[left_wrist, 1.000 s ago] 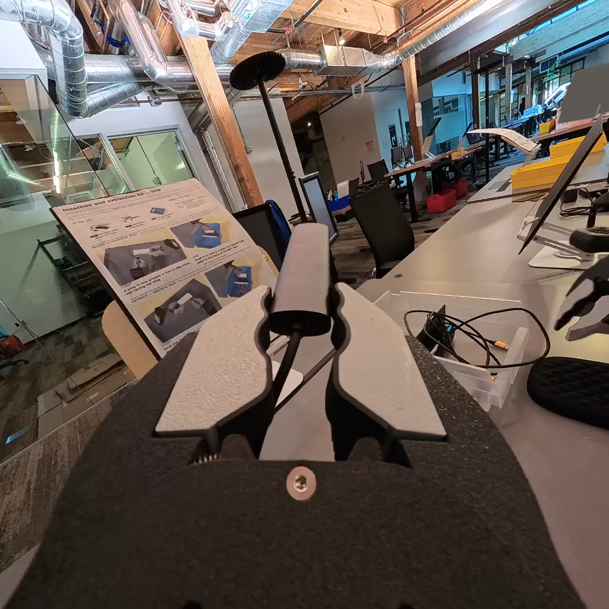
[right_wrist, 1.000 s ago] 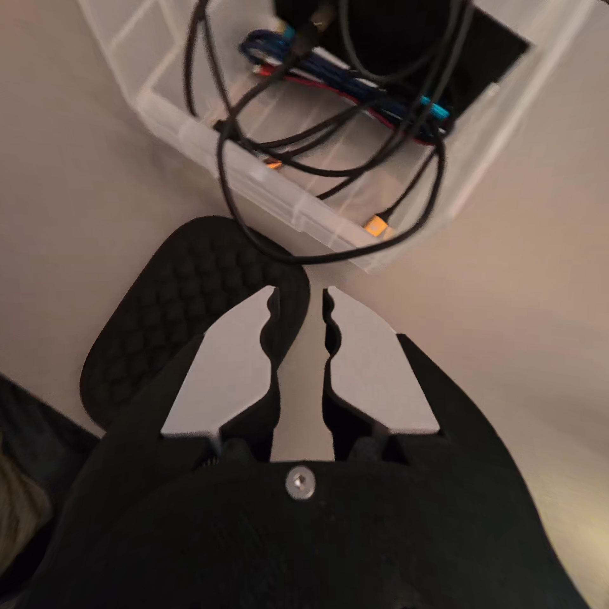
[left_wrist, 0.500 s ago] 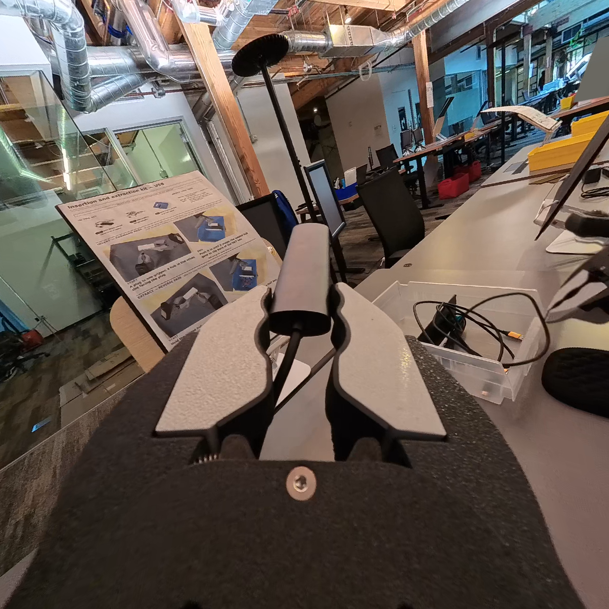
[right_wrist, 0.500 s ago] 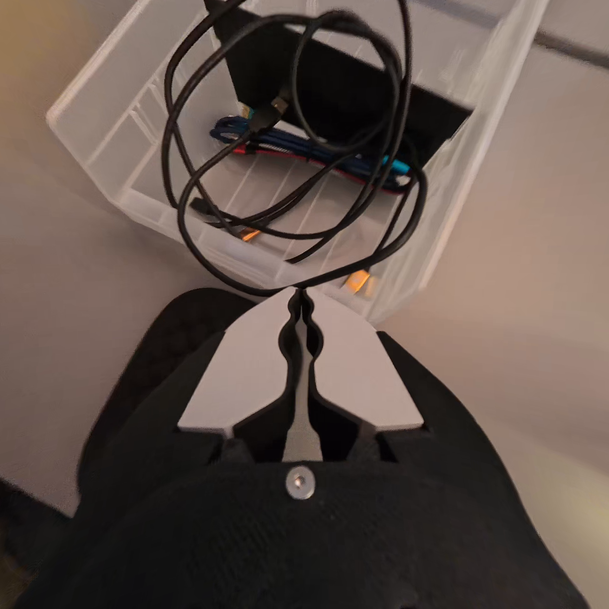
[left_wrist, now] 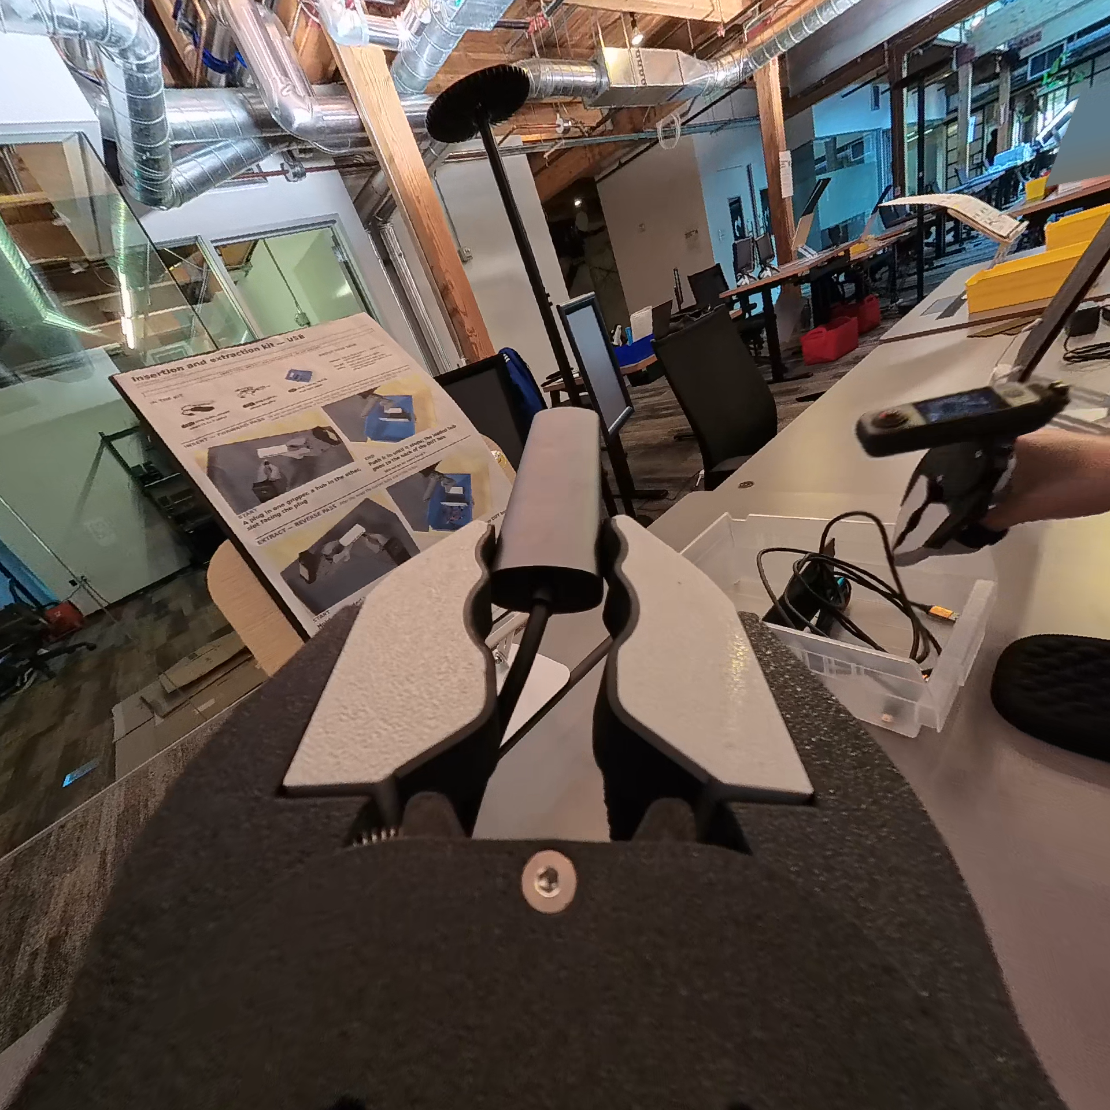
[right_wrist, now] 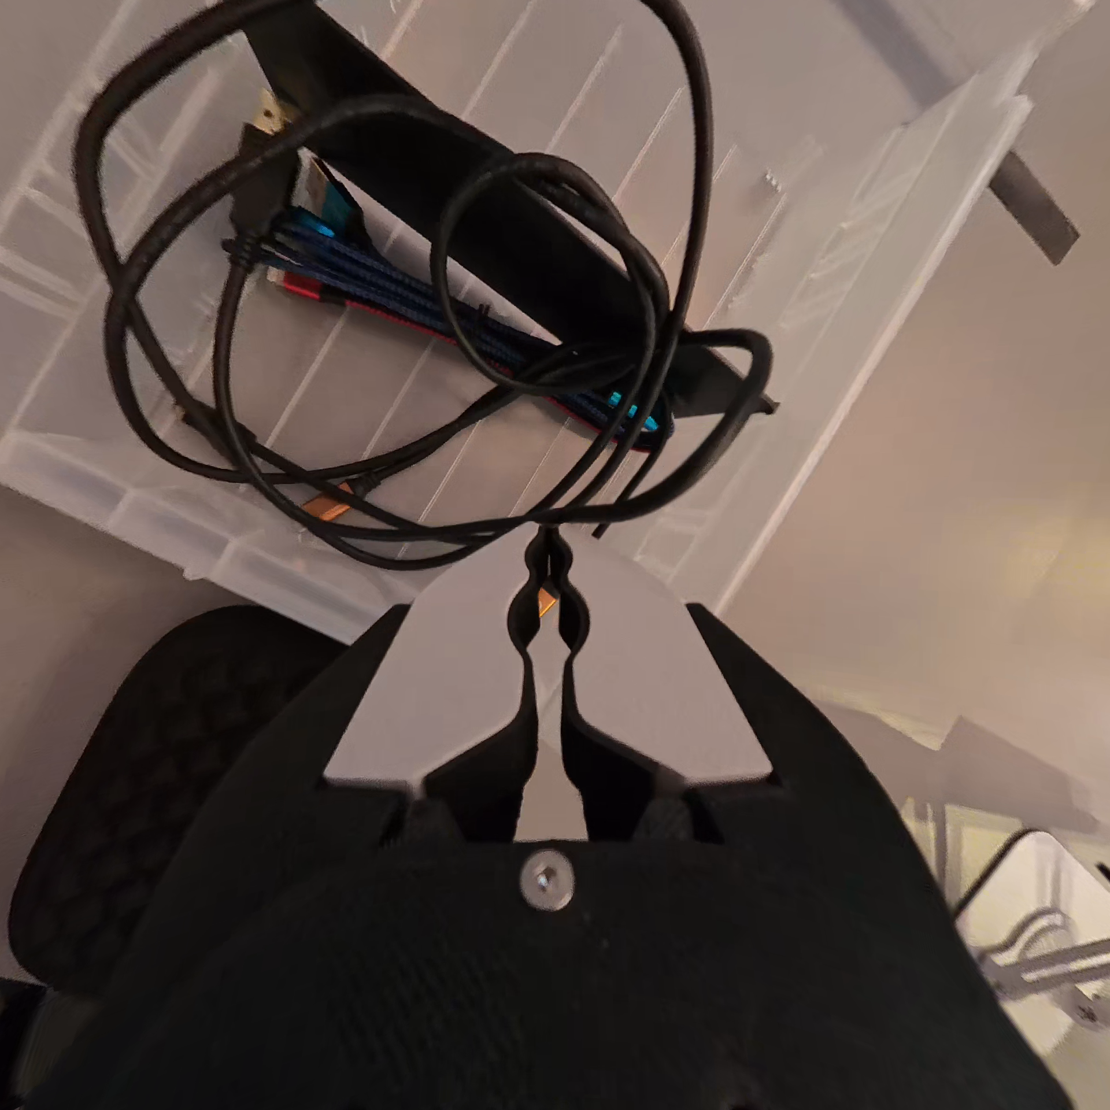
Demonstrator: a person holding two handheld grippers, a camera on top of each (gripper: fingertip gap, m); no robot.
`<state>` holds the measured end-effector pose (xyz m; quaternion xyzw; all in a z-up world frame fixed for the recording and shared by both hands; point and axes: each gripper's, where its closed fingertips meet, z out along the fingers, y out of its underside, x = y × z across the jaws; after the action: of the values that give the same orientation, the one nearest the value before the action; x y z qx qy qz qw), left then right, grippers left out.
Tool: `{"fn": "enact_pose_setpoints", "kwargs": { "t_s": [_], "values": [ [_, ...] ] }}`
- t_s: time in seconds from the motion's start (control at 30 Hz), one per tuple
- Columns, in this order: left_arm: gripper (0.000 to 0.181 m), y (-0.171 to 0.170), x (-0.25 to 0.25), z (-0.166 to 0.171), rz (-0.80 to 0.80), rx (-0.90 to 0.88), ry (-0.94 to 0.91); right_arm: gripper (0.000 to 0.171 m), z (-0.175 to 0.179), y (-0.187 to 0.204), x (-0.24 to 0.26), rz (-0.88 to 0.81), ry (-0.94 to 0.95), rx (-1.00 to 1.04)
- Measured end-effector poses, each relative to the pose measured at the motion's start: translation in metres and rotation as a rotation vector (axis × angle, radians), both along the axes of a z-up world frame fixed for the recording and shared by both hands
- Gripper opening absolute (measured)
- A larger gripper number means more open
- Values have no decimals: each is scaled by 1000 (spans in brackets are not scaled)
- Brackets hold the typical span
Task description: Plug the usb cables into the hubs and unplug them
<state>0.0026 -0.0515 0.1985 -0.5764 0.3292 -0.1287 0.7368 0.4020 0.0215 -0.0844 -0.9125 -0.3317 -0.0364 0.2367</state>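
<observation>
My left gripper [left_wrist: 548, 534] is shut on a black USB hub [left_wrist: 555, 498] and holds it up, tilted away from me, with its short lead [left_wrist: 522, 655] hanging down between the fingers. My right gripper [right_wrist: 548, 543] is shut on a black USB cable [right_wrist: 384, 480] near its orange plug [right_wrist: 545, 602], which shows between the fingers. The cable's loops hang over a clear plastic bin [right_wrist: 180, 510]. In the left wrist view the right gripper [left_wrist: 910, 543] hovers over the bin [left_wrist: 865, 685], with the cable [left_wrist: 841, 522] rising to its tip.
The bin also holds blue braided cables [right_wrist: 420, 300] and a flat black piece [right_wrist: 480, 198]. A black padded rest [left_wrist: 1057, 691] lies on the grey table beside the bin. A printed instruction board [left_wrist: 300, 462] leans at the left. A person's arm [left_wrist: 1057, 474] holds the right gripper. About 50 cm separates my left fingertips from my right.
My right gripper went from open above the padded rest to shut on the black cable at the bin's near edge and has lifted it. My left gripper still holds the hub.
</observation>
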Motion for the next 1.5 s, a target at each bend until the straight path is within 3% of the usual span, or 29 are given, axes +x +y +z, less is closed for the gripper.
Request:
{"fn": "enact_pose_setpoints", "kwargs": {
  "t_s": [0.2, 0.6, 0.83, 1.07, 1.17, 1.33, 1.5],
  "values": [
    [33, -1, -1, 1, -3, 2, -3, 0, -21, 13, -7, -46, -84, -56],
    [33, -5, -8, 5, -10, 8, -31, 0, -58, 1, -8, -126, -3, -131],
    [33, -4, -5, 3, -16, -3, -21, 1, -44, 0, -4, -137, 7, -91],
    [33, -3, 22, -14, -145, -90, 18, 3, 31, -13, -39, -14, 128, 42],
    [33, -2, 38, -27, -229, -151, 41, 6, 88, -25, -88, 178, 252, 188],
    [33, 2, 60, -51, -286, -180, 162, 30, 173, -69, -181, 602, 430, 391],
    [33, -11, 89, -74, -414, -196, 287, 33, 211, -107, -241, 966, 430, 561]
  ]
}}
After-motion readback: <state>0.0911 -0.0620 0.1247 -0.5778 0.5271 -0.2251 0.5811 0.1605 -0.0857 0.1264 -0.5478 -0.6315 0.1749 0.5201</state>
